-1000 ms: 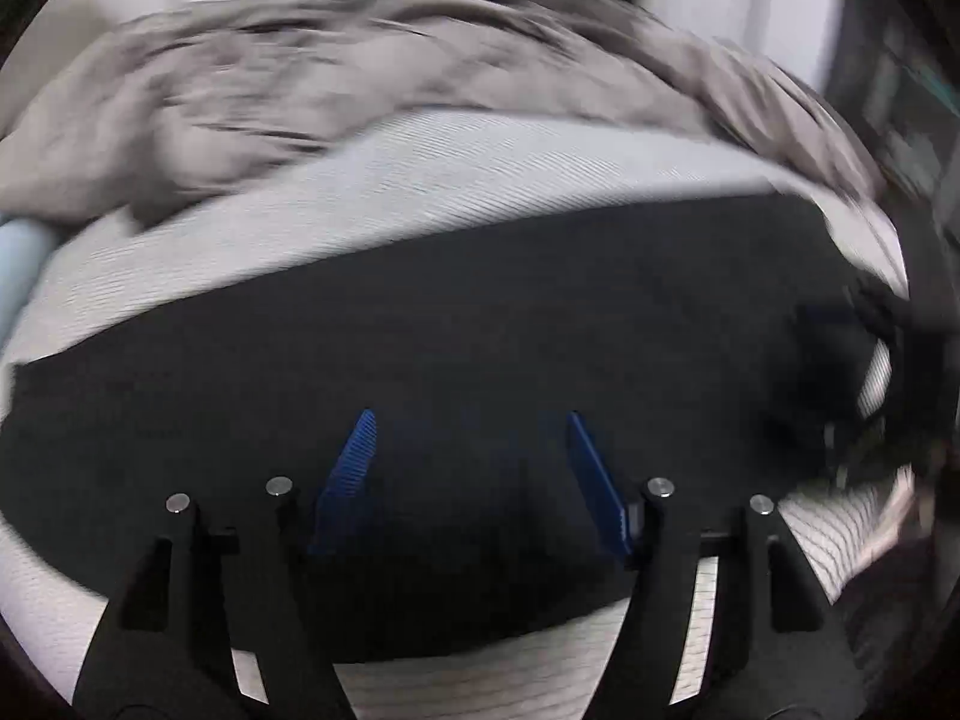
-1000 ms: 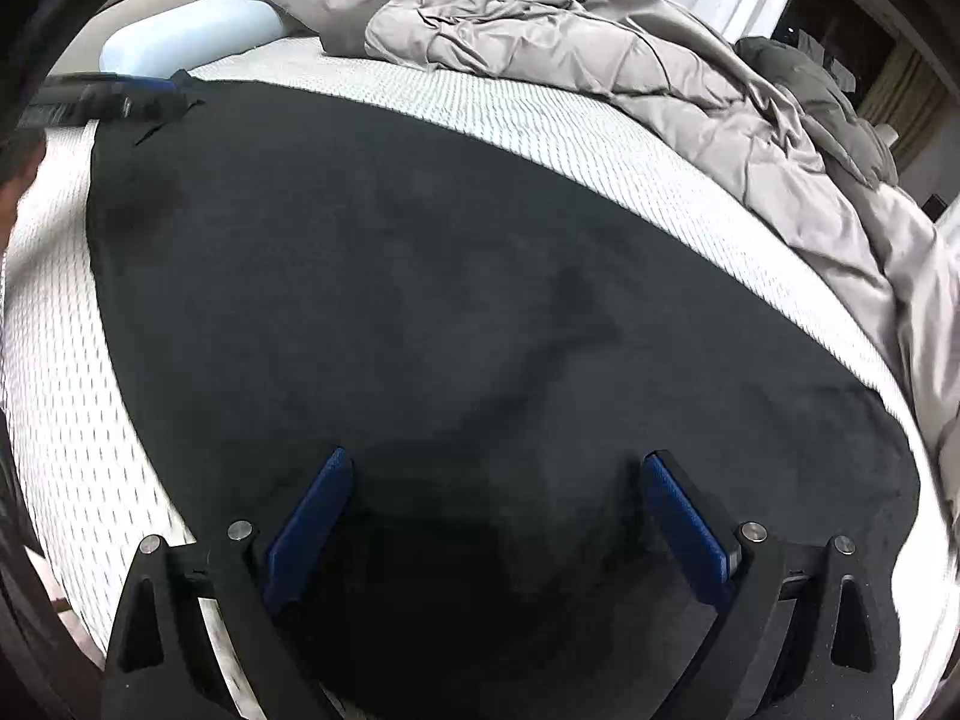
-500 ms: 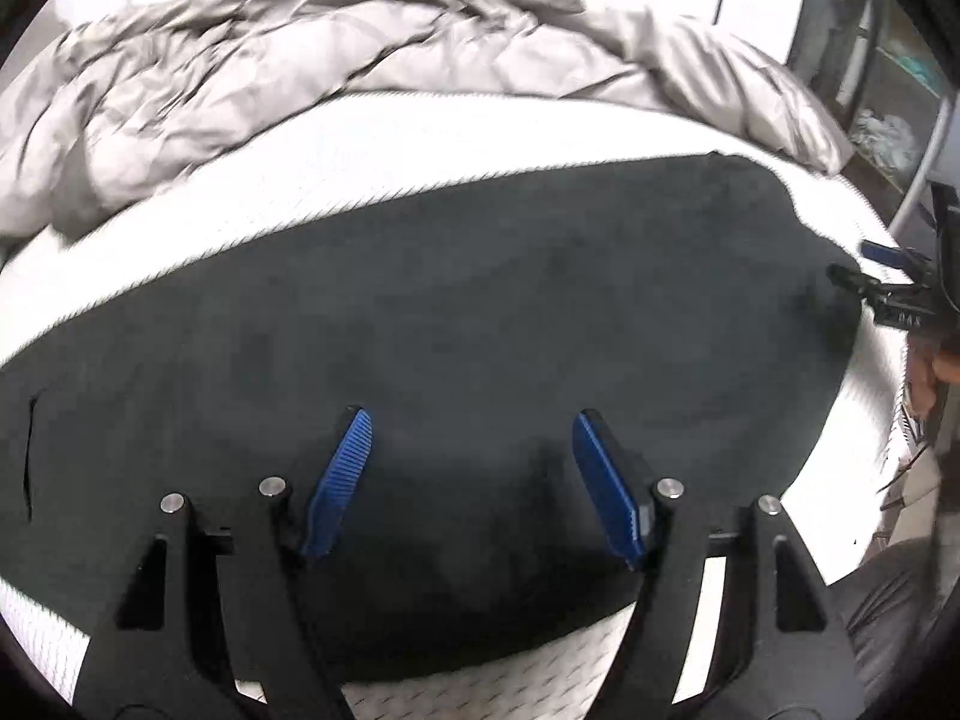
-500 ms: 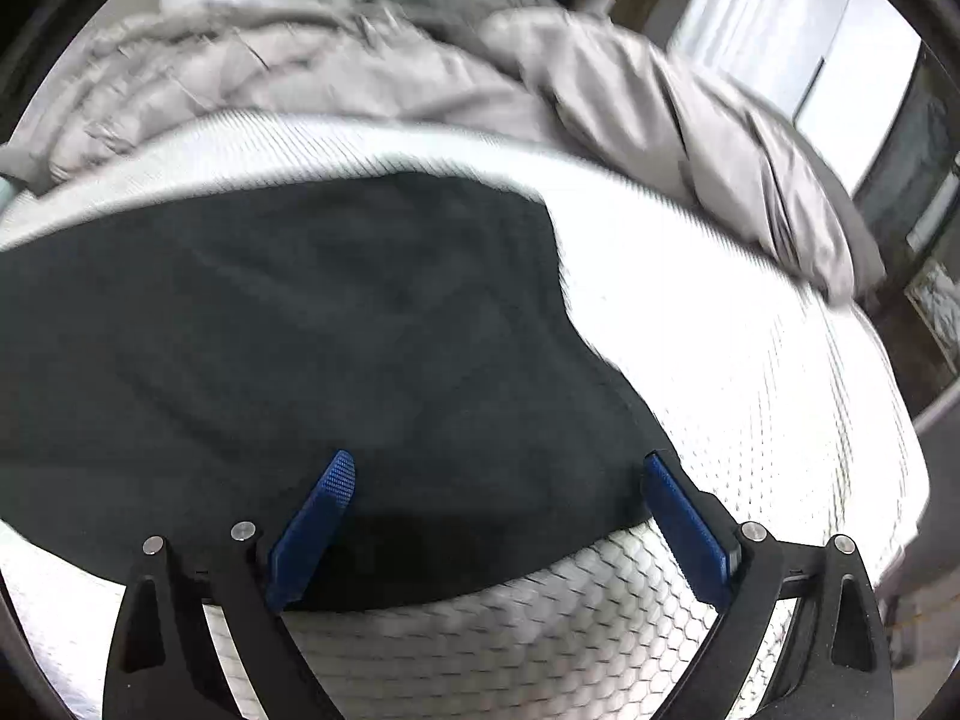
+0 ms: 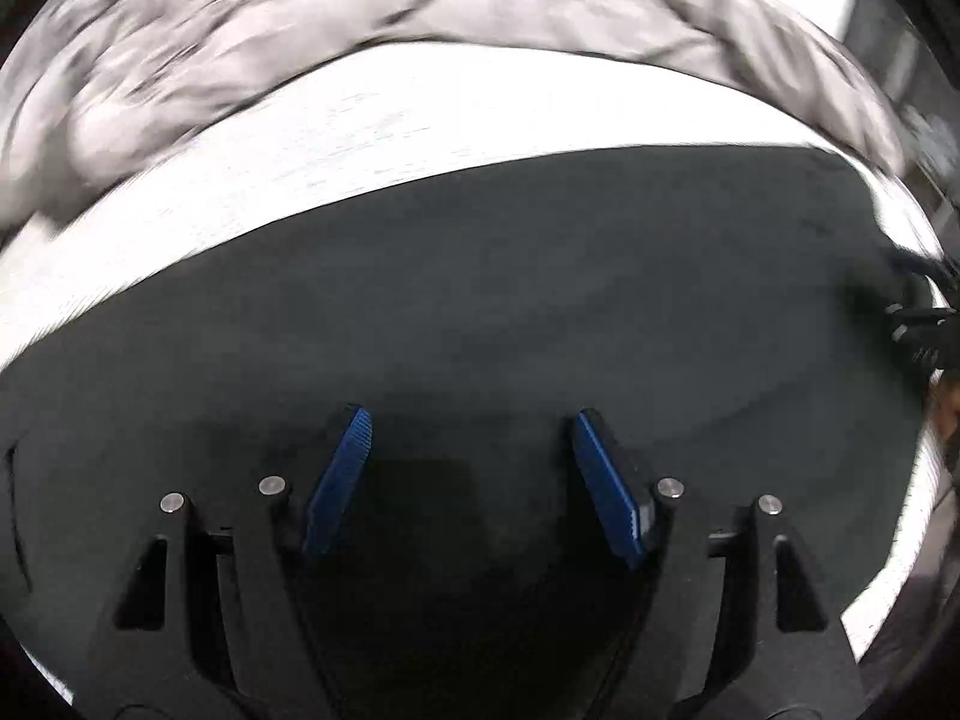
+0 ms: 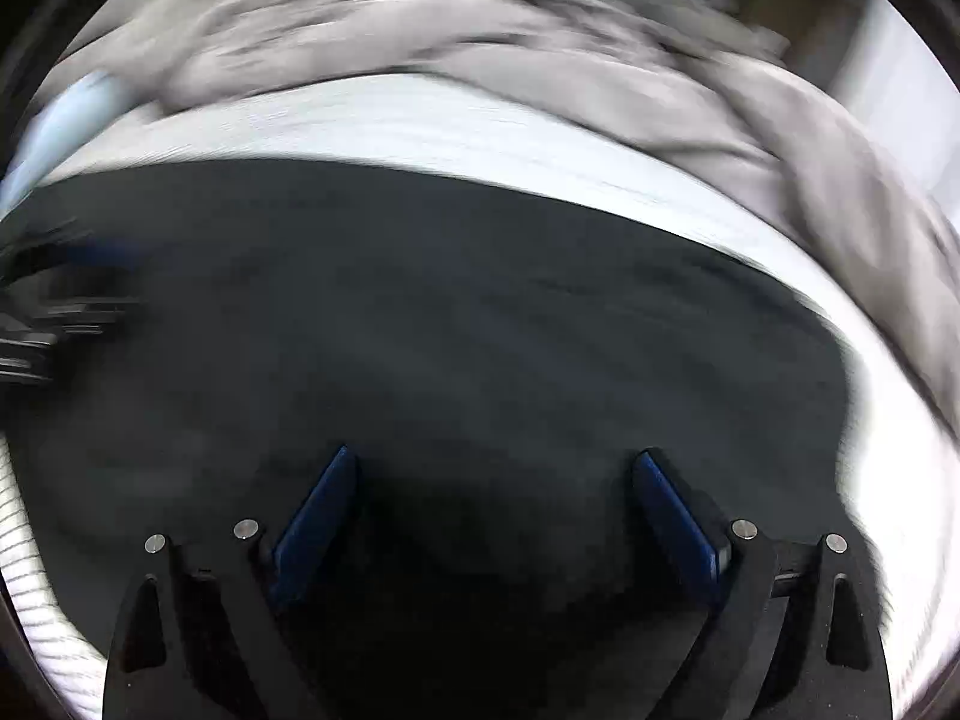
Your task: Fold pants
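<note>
Black pants lie flat across the white bed and fill the lower half of both views. My left gripper is open and empty, just above the pants' near part. My right gripper is open wide and empty, also over the pants. The right gripper shows at the right edge of the left wrist view. The left gripper shows blurred at the left edge of the right wrist view. Both views are motion-blurred.
The white textured mattress runs beyond the pants. A crumpled grey duvet is piled along the far side, also in the right wrist view. A light blue pillow lies at the far left.
Both cameras have swung sideways and blurred. The right view has turned back from the pants' end to over their middle. Both grippers stay open.
</note>
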Motion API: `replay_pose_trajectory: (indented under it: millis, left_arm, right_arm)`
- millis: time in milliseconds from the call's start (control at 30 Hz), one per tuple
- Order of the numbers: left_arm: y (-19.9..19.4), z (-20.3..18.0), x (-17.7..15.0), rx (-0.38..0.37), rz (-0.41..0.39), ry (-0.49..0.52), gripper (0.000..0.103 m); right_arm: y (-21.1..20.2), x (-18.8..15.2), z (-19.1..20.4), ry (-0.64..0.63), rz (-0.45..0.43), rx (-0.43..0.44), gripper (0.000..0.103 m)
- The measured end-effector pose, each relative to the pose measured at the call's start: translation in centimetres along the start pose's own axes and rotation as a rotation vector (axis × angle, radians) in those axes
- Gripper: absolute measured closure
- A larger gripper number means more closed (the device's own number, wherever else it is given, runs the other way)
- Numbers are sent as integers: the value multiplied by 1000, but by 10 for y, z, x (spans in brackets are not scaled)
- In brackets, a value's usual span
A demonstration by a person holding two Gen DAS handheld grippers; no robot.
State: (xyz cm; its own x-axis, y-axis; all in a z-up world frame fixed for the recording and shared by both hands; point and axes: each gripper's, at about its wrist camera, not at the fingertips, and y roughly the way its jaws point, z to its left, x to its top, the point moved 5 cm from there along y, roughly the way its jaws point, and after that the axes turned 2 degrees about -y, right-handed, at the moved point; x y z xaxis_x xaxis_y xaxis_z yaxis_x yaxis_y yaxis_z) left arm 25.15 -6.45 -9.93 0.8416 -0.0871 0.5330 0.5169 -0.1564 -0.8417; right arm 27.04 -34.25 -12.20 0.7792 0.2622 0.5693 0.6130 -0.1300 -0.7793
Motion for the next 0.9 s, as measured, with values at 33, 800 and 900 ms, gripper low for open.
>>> replay_pose_trajectory:
  millis: [33,800,900]
  left_arm:
    - [-1,13,-1,-2,-4,-33,35]
    - [50,-6,54,-13,1,-7,36]
    - [49,27,49,-7,-7,-94,37]
  right_arm:
    - [3,-6,-29,50,16,-94,10]
    - [17,46,47,-77,3,39,26]
    - [25,24,-38,108,68,-202,27]
